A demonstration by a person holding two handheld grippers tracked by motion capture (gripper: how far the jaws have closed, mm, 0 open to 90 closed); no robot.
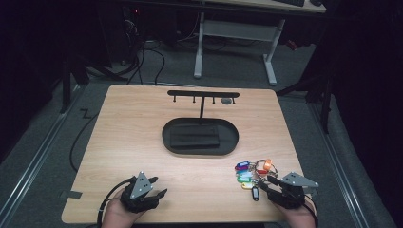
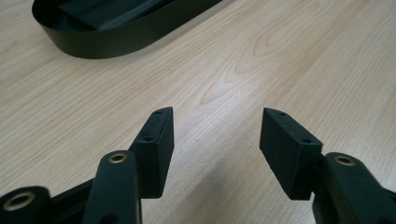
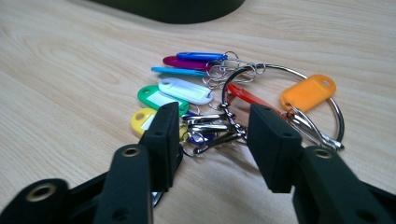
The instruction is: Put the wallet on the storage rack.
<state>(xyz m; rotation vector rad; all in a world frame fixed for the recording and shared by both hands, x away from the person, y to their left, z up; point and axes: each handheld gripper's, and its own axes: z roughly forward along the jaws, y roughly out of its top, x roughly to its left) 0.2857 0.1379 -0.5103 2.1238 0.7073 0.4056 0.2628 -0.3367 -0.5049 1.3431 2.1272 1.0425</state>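
The bunch of keys [image 3: 219, 107] with coloured tags lay on the table [image 1: 142, 142] near its right front edge; the right gripper [image 3: 212, 133] stood half open around its metal clips, pads not pressing. The left gripper [image 2: 217, 140] was open over bare wood, empty.

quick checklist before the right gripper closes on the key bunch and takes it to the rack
1. Right gripper lined up on the key bunch: ok, small rings and clips lie between the jaws.
2. Grip made: not ok, pads do not yet press on the metal.
3. Yellow tag free of the jaws: cannot tell, it lies at the left jaw.
4. Left gripper empty and out of the way: ok, jaws open over bare table.
5. Rack hooks free: cannot tell, a small grey thing sits near its right end.
6. Path to the rack: not ok if taken low, the black tray lies between.
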